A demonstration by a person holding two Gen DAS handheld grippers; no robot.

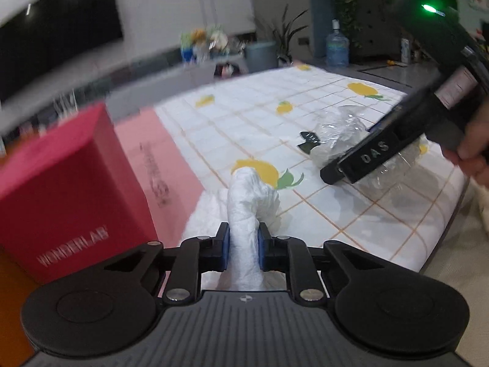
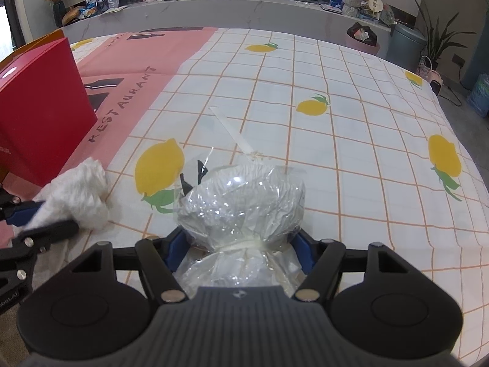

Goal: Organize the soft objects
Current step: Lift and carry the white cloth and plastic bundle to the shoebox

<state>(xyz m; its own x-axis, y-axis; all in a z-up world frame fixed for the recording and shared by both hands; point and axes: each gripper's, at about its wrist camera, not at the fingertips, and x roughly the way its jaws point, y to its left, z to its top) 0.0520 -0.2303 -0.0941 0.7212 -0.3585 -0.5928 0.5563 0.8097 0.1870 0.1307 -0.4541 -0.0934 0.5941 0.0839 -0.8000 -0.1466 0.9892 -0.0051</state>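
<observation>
Lemon-print tablecloth bears red box, white cloth, clear bag

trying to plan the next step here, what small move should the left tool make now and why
Probably lift the white soft cloth a little off the tablecloth. The left tool is shut on the cloth's bunched end, while the rest lies beside the red box. The right tool brackets the clear plastic bag, so it seems occupied.
</observation>
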